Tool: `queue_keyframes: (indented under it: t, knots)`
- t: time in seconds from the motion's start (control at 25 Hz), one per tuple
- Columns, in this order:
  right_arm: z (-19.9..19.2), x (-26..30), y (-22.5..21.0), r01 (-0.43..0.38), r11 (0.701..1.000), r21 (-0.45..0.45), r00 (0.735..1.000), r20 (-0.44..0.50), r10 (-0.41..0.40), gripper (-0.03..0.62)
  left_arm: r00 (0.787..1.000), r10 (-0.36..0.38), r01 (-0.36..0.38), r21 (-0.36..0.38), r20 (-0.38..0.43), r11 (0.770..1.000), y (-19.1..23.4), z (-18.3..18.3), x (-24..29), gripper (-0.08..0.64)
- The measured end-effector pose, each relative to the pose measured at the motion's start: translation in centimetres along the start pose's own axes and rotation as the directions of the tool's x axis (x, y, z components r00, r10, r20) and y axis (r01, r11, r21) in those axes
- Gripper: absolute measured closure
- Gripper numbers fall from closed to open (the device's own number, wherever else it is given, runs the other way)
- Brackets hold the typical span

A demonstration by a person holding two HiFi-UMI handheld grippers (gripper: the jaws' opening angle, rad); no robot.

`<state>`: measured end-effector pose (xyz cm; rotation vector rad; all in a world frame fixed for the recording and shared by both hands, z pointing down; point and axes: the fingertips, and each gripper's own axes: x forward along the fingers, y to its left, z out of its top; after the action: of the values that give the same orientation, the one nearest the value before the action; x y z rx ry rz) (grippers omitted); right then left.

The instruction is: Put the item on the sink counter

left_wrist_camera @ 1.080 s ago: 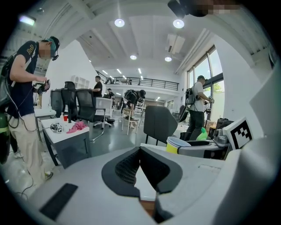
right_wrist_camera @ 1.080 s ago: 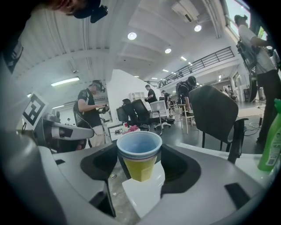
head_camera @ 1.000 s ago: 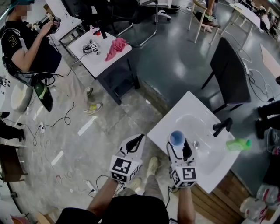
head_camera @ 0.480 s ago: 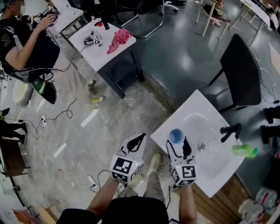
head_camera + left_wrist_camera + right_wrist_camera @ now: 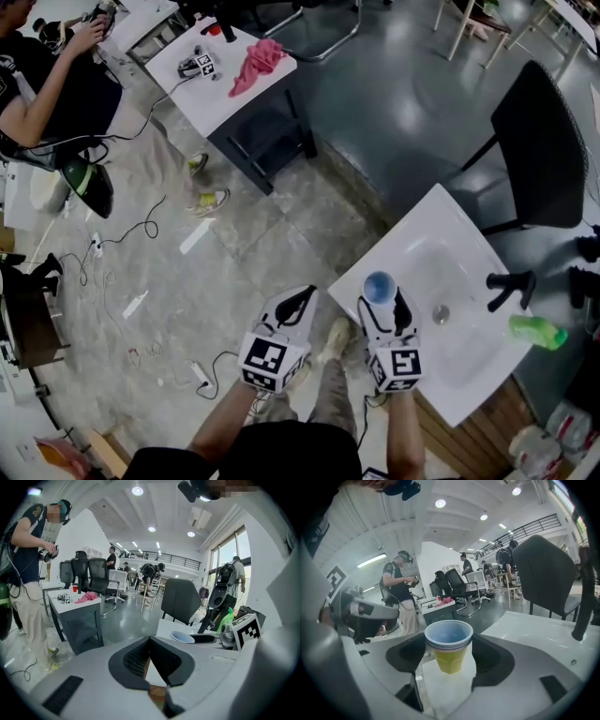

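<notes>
My right gripper (image 5: 380, 302) is shut on a stack of cups (image 5: 379, 288), a blue one nested in a yellow one (image 5: 449, 646), held upright. The stack hangs over the near left corner of the white sink counter (image 5: 422, 225). In the right gripper view the pads (image 5: 487, 660) flank the stack on both sides. My left gripper (image 5: 298, 300) floats just left of the counter with its jaws together and nothing between them (image 5: 151, 641). The blue rim of the cup stack (image 5: 182, 637) also shows in the left gripper view.
On the counter a black faucet (image 5: 511, 286) stands behind the basin (image 5: 459, 347), with a green bottle (image 5: 537, 331) to its right. A black chair (image 5: 544, 141) stands behind the counter. A white table with a pink cloth (image 5: 258, 66) and a seated person (image 5: 37, 84) are far left. Cables lie on the floor.
The head view has drifted, so the far table and the seated person sit higher in the picture. Both grippers keep their places by the counter corner, with the cup stack still held.
</notes>
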<state>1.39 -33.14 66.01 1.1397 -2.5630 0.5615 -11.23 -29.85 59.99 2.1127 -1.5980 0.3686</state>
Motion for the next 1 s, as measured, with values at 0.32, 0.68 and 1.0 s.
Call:
queue_keyframes:
  t: [0.32, 0.68, 1.0]
  knots:
    - [-1.8, 2.0, 0.0, -0.020, 0.999, -0.037, 0.999, -0.037, 0.018, 0.279, 0.999, 0.015, -0.016, -0.027, -0.033, 0.999, 1.1, -1.5, 0.9, 0.558]
    - [-2.5, 2.3, 0.1, -0.012, 0.999, -0.046, 0.999, -0.036, 0.010, 0.279, 0.998, 0.018, -0.020, -0.037, -0.052, 0.999, 1.5, -2.6, 1.0, 0.558]
    - [-2.6, 2.3, 0.0, 0.011, 0.999, -0.048, 0.999, -0.041, -0.013, 0.276, 0.999, 0.018, -0.020, -0.030, -0.045, 0.999, 1.3, -2.5, 0.9, 0.558]
